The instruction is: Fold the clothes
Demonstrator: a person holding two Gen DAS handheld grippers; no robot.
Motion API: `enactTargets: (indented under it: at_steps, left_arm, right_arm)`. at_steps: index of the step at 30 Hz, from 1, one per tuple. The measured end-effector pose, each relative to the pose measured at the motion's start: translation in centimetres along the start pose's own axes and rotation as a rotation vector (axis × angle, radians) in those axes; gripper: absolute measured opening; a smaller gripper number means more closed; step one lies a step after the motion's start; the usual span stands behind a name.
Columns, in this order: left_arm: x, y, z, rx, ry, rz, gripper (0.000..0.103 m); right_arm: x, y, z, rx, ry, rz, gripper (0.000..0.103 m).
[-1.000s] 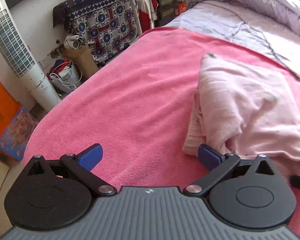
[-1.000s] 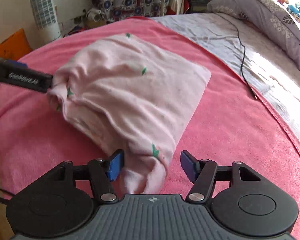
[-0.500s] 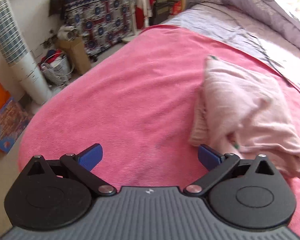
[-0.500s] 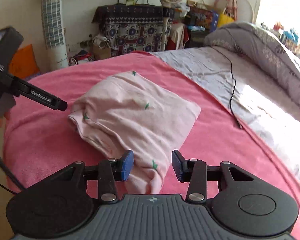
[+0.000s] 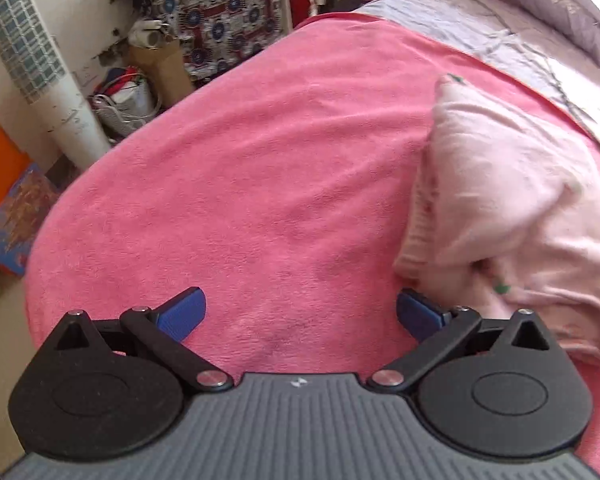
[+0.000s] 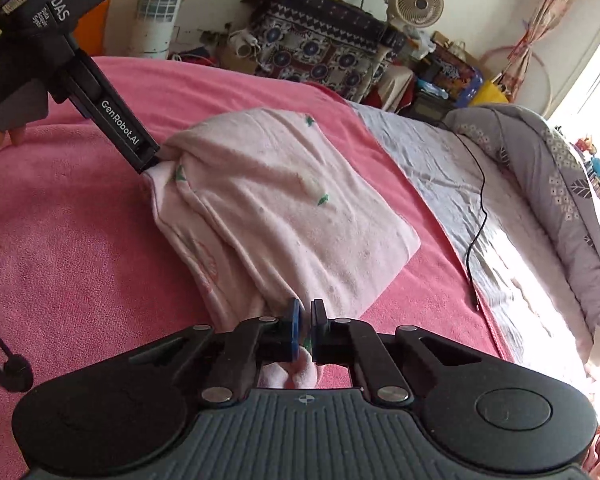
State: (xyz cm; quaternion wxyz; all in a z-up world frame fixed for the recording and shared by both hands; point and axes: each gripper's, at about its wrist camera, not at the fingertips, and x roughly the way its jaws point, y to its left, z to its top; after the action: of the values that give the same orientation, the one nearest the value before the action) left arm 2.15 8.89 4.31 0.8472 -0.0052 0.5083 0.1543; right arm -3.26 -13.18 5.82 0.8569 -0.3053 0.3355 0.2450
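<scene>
A pale pink garment [image 6: 284, 208] with small green marks lies folded and bunched on the pink blanket [image 6: 68, 240]. My right gripper [image 6: 305, 330] is shut on the garment's near corner. In the left wrist view the garment [image 5: 500, 200] lies to the right. My left gripper [image 5: 300, 312] is open wide; its right finger [image 5: 418, 314] touches the garment's near left edge. In the right wrist view the left gripper's finger [image 6: 140, 152] reaches the garment's far left corner.
The pink blanket [image 5: 260, 160] covers a bed with a grey sheet [image 6: 480, 200] and a grey quilt [image 6: 560, 168] on the right. A black cable [image 6: 480, 220] lies on the sheet. A white tower fan [image 5: 32, 60], boxes and a patterned cloth [image 5: 220, 20] stand beyond the bed.
My right gripper has closed on the garment's near corner and lifted. My left gripper has stayed open and moved against the garment's left corner.
</scene>
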Motion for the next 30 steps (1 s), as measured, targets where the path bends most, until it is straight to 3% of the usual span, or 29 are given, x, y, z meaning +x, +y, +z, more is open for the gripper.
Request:
enactTargets:
  at_steps: [2, 5, 7, 9, 10, 14, 17, 19, 26, 30]
  left_arm:
    - [-0.3, 0.9, -0.1, -0.012, -0.003, -0.006, 0.102]
    - [-2.0, 1.6, -0.6, -0.018, -0.044, -0.124, 0.102]
    - [-2.9, 1.1, -0.7, 0.018, -0.064, -0.200, 0.102]
    - [-3.5, 0.4, -0.8, 0.061, -0.071, -0.274, 0.102]
    - [-3.5, -0.4, -0.7, 0.079, -0.070, -0.295, 0.102]
    - [-2.9, -1.9, -0.4, 0.094, -0.062, -0.286, 0.102]
    - [-2.3, -1.7, 0.0, 0.074, -0.057, -0.266, 0.103]
    - [-2.2, -1.1, -0.1, 0.064, -0.063, -0.233, 0.103]
    - [-1.3, 2.0, 0.2, -0.058, -0.032, -0.115, 0.103]
    - [-3.1, 1.8, 1.0, -0.057, -0.113, -0.195, 0.102]
  right_arm:
    - [-0.2, 0.3, -0.5, -0.011, 0.006, 0.010, 0.007]
    - [-0.5, 0.8, -1.1, -0.031, -0.016, 0.005, 0.009]
    - [-0.4, 1.2, -1.0, -0.054, -0.041, -0.019, 0.015]
    - [0.0, 1.8, -0.7, -0.082, -0.063, -0.031, 0.034]
    - [0.3, 2.2, -0.5, -0.102, -0.078, -0.031, 0.036]
    - [2.0, 4.1, 0.4, -0.226, -0.123, -0.055, 0.037]
    - [3.0, 4.6, 1.2, -0.250, -0.123, -0.064, 0.012]
    - [2.3, 3.6, 1.7, -0.187, -0.134, -0.059, 0.009]
    - [0.5, 2.8, 0.0, -0.208, -0.089, -0.015, 0.007]
    - [1.1, 3.0, -0.8, -0.213, -0.054, 0.029, 0.007]
